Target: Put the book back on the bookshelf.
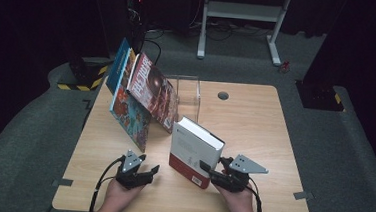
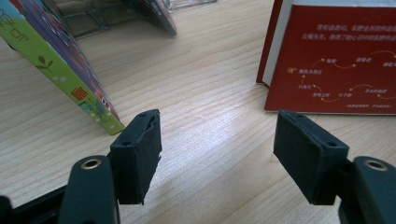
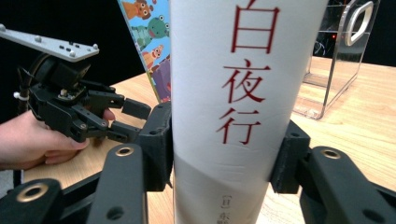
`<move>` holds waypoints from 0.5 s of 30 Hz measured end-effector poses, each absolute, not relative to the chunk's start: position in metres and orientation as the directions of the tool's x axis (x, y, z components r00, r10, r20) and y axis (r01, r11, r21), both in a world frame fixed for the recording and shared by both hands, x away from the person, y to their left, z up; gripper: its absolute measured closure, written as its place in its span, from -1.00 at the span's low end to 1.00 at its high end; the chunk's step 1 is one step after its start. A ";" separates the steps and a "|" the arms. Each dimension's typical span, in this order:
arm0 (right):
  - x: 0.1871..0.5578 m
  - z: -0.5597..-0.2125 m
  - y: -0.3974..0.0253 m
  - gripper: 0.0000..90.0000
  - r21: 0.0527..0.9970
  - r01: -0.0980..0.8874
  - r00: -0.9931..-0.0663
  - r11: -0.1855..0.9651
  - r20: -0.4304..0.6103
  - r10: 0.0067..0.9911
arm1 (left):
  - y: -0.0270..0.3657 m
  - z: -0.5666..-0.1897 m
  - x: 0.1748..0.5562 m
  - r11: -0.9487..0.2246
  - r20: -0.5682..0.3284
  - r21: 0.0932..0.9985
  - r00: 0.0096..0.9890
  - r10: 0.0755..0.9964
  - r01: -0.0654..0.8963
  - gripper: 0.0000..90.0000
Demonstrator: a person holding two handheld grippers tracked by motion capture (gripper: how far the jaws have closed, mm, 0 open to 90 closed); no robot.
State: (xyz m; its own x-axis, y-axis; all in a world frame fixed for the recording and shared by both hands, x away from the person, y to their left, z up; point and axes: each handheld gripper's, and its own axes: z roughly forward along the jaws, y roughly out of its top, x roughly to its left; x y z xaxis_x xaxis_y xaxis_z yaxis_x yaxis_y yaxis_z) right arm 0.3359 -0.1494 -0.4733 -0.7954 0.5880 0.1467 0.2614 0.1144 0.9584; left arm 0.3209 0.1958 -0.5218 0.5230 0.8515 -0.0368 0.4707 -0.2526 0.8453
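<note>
Wooden table [image 1: 255, 120], clear acrylic box [image 1: 189, 93] — grey carpet [image 1: 18, 139]

On the counter [image 1: 255, 125] there were three books: one white book with a red band [image 1: 193, 151] standing upright, and two colourful picture books [image 1: 131, 107] [image 1: 154, 91] leaning together. One clear plastic box [image 1: 189, 93] stood behind them. Two grippers [image 1: 143, 173] [image 1: 206, 170] were present.

A light wooden table [image 1: 255, 125] occupies the centre of the high view, with a round grey grommet hole [image 1: 223, 95] near its far edge. Directly on it, at upper left, two colourful picture books [image 1: 139, 95] lean against a clear acrylic holder [image 1: 187, 93]. At lower centre, a white book with a red band [image 1: 193, 151] stands upright on the tabletop.
</note>
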 end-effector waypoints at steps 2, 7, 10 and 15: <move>0.335 -0.473 -0.149 0.15 0.959 0.255 -0.799 0.122 0.138 0.585 | 0.196 -0.522 0.321 -0.255 -0.036 0.845 0.524 0.851 0.471 -0.28; 0.328 -0.471 -0.142 0.15 0.963 0.203 -0.799 0.178 0.058 0.599 | 0.195 -0.522 0.321 -0.264 -0.027 0.843 0.526 0.850 0.469 -0.28; 0.326 -0.471 -0.140 0.15 0.964 0.198 -0.790 0.176 0.051 0.610 | 0.195 -0.522 0.320 -0.265 -0.026 0.842 0.526 0.850 0.470 -0.28; 0.323 -0.472 -0.143 0.17 0.964 0.196 -0.764 0.179 0.036 0.644 | 0.195 -0.522 0.321 -0.266 -0.023 0.842 0.524 0.851 0.469 -0.28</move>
